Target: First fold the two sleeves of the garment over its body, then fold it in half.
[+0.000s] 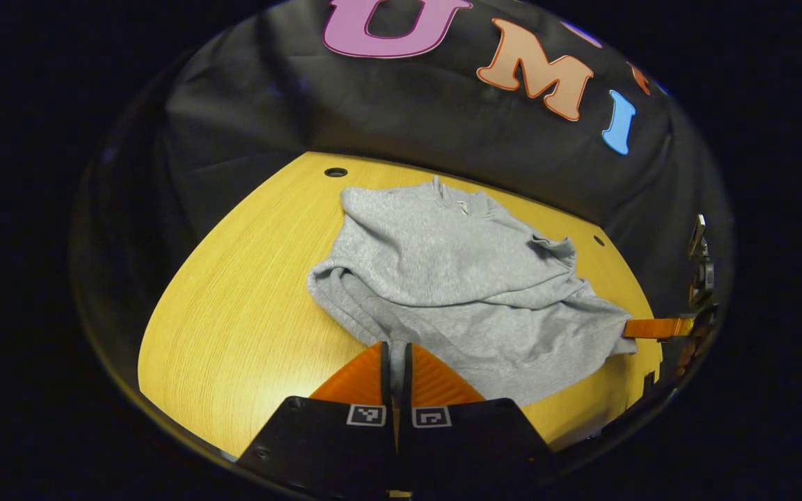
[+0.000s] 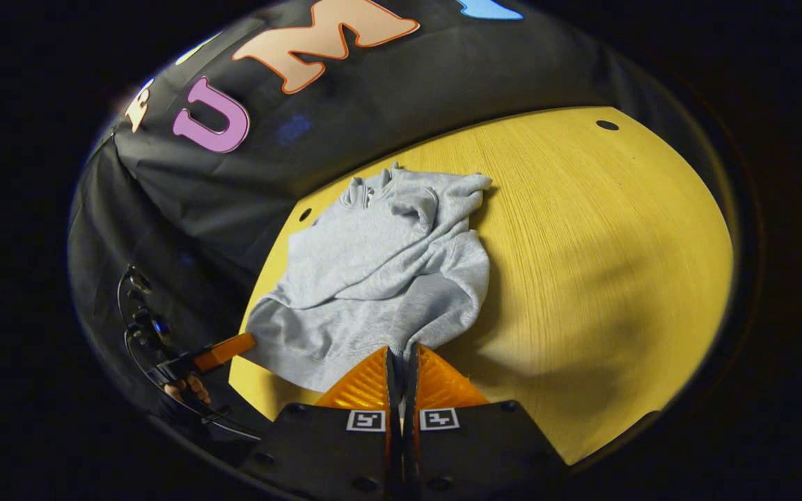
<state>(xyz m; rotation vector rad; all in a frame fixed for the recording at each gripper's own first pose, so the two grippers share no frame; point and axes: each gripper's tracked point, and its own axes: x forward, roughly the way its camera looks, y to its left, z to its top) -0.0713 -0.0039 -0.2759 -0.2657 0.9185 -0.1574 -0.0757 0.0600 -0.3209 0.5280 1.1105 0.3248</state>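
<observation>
Grey garment (image 1: 457, 278) lying on the yellow worktop (image 1: 234, 327), collar at the far side, both sleeves already laid across the body. Left gripper (image 1: 396, 358) pinching the near hem at its left corner, fingers clenched on the cloth. Right gripper (image 2: 401, 362) likewise clamped on the near hem at the right corner.

Half-fold probably next, near hem carried toward the collar. Risks, as a judgement: thin pinch at either corner slipping out mid-lift; uneven lift of the two corners skewing the fold; folded sleeves sliding off the body if dragged rather than raised; hem overshooting toward the far edge of the worktop near the booth wall (image 1: 373, 118).
</observation>
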